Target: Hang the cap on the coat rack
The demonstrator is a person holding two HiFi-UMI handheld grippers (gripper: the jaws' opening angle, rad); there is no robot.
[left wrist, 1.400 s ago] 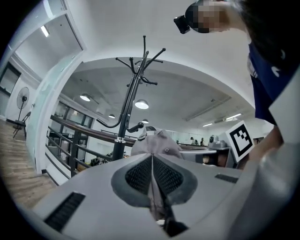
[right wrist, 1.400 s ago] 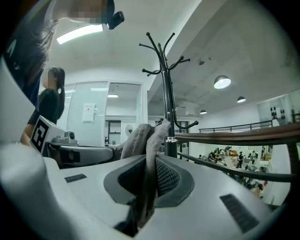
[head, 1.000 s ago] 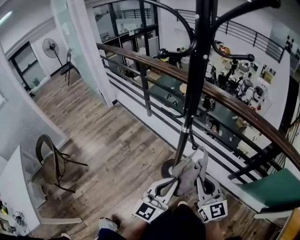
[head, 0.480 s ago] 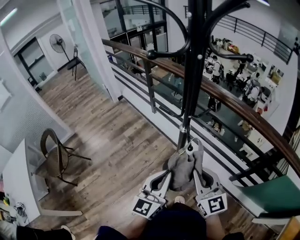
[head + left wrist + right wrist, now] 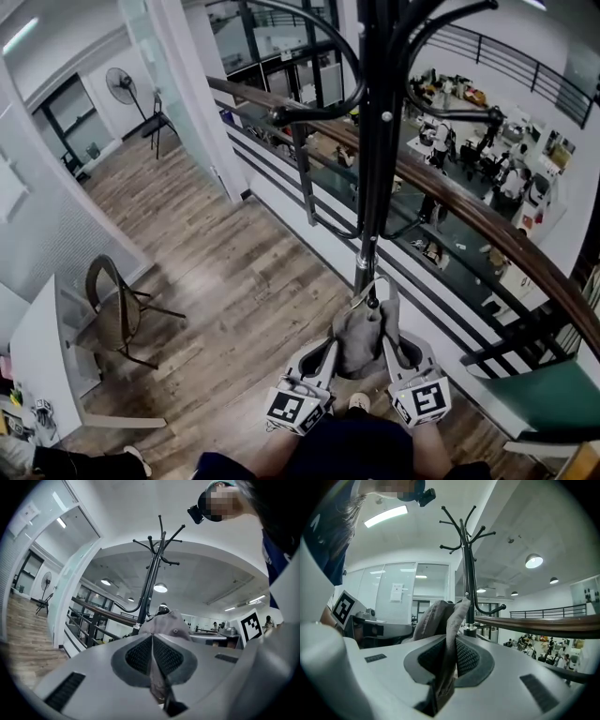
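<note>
A grey cap [image 5: 361,336] hangs between my two grippers, close to the black pole of the coat rack [image 5: 376,159]. My left gripper [image 5: 329,354] is shut on the cap's left side, and fabric shows pinched between its pads [image 5: 157,674]. My right gripper [image 5: 392,347] is shut on the right side, with the grey cloth [image 5: 443,634] rising out of its jaws. A low hook tip [image 5: 372,304] of the rack touches the top of the cap. The rack's upper hooks [image 5: 159,541] [image 5: 464,531] spread well above both grippers.
A wooden handrail with black bars [image 5: 450,202] runs just behind the rack, over a drop to a lower floor. A chair [image 5: 111,314] stands at the left on the wood floor. A green seat [image 5: 553,389] is at the right. A fan [image 5: 120,89] stands far left.
The view has shifted closer to the rack and the cap has come up against the low hook tip. Both grippers keep their hold on the cap.
</note>
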